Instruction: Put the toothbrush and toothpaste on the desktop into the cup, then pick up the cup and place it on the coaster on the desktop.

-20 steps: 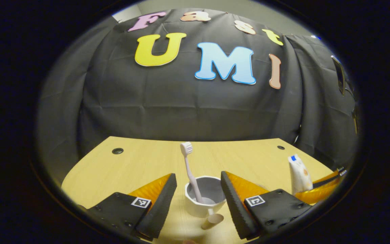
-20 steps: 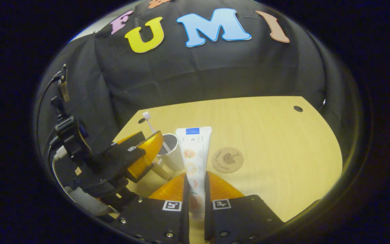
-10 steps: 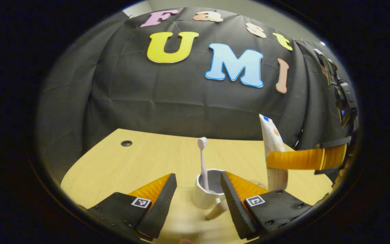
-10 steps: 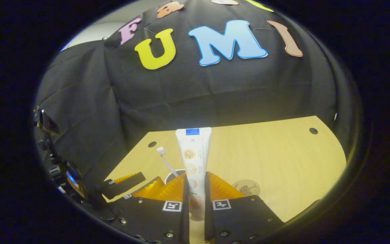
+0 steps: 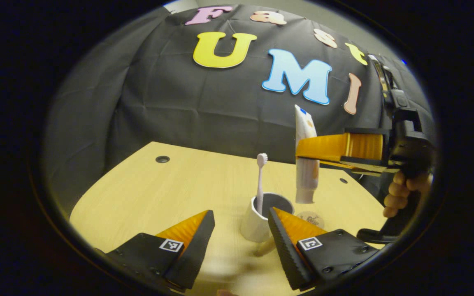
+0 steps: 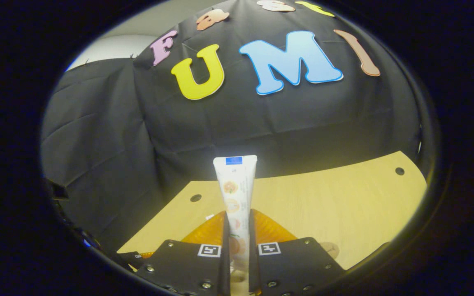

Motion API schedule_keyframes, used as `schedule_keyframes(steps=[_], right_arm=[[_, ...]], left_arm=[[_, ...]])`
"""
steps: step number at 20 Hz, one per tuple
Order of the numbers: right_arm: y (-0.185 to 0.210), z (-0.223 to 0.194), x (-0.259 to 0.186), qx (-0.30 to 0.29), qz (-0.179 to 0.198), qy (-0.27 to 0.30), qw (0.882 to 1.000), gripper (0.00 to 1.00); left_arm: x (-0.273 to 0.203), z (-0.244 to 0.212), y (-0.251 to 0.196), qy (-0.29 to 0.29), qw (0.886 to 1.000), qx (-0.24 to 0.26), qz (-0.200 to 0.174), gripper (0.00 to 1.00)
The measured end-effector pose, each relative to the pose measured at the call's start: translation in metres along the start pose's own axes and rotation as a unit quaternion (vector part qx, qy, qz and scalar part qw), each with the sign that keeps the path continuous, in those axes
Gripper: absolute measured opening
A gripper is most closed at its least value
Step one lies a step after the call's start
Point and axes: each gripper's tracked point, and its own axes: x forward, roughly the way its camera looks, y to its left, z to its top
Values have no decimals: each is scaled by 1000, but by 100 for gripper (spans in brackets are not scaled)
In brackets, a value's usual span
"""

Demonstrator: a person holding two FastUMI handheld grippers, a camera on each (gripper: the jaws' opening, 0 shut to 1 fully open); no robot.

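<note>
Right gripper point(image 6: 237, 242): fingers drawn in tight on the toothpaste tube point(image 6: 236, 193), both pads pressing its flat sides. Tube is white soft plastic with a blue band at the crimped end and small fruit prints; it stands upright, crimped end up. In the left gripper view the same gripper point(image 5: 309, 150) comes in from the right with a hand point(image 5: 401, 193) wrapped on its grip. There the tube point(image 5: 306, 160) hangs clear of the desktop, cap end down, above and just right of the cup's mouth, not yet inside.

Left gripper point(image 5: 241, 230): fingers spread wide with nothing between them; ribbed pads, wedge-shaped tips, a square marker on each finger base. It sits low in front of the cup.

Cup point(image 5: 257, 220): white, smooth, cylindrical, dark grey inside, standing on the desktop point(image 5: 171, 193). Toothbrush point(image 5: 260, 181) already in it, slim pale handle near upright, bristle head on top.

Coaster point(image 5: 311, 218): round, flat, tan, with a dark printed figure, lying just right of the cup, partly behind the left gripper's finger. Its edge point(image 6: 331, 248) also peeks out low in the right gripper view.

Desktop: pale wood grain, matte, rounded corners, small dark round holes near the far edge.
</note>
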Motion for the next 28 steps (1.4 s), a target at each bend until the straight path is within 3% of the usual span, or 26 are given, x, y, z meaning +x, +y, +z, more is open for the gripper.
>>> schedule_keyframes(steps=[1,2,3,7,8,10,13,22,24,28], right_arm=[[3,-1,5,-1,2,0,1000,18],[5,-5,9,-4,3,0,1000,18],[6,-7,13,-9,2,0,1000,18],[6,-22,27,-24,-3,7,1000,18],[6,-26,32,-23,-3,12,1000,18],[8,-34,36,-20,-3,23,1000,18],[11,-40,35,-35,-4,31,999,18],[13,-57,22,-38,-1,68,997,29],[13,-59,19,-39,-5,70,997,53],[18,-54,10,-34,-2,64,997,86]], left_arm=[[-1,0,1,0,1000,1,1,93],[-2,1,3,-1,1000,1,0,86],[-3,2,3,-2,1000,0,0,92],[-7,-5,5,6,1000,-5,-4,86],[-7,-8,6,9,1000,-8,-5,93],[-9,-13,10,15,1000,-13,-4,87],[-12,-11,14,13,1000,-16,2,86],[-22,-8,24,6,1000,-16,7,87],[-23,-10,24,6,1000,-15,5,87],[-25,-10,20,7,1000,-11,1,86]])
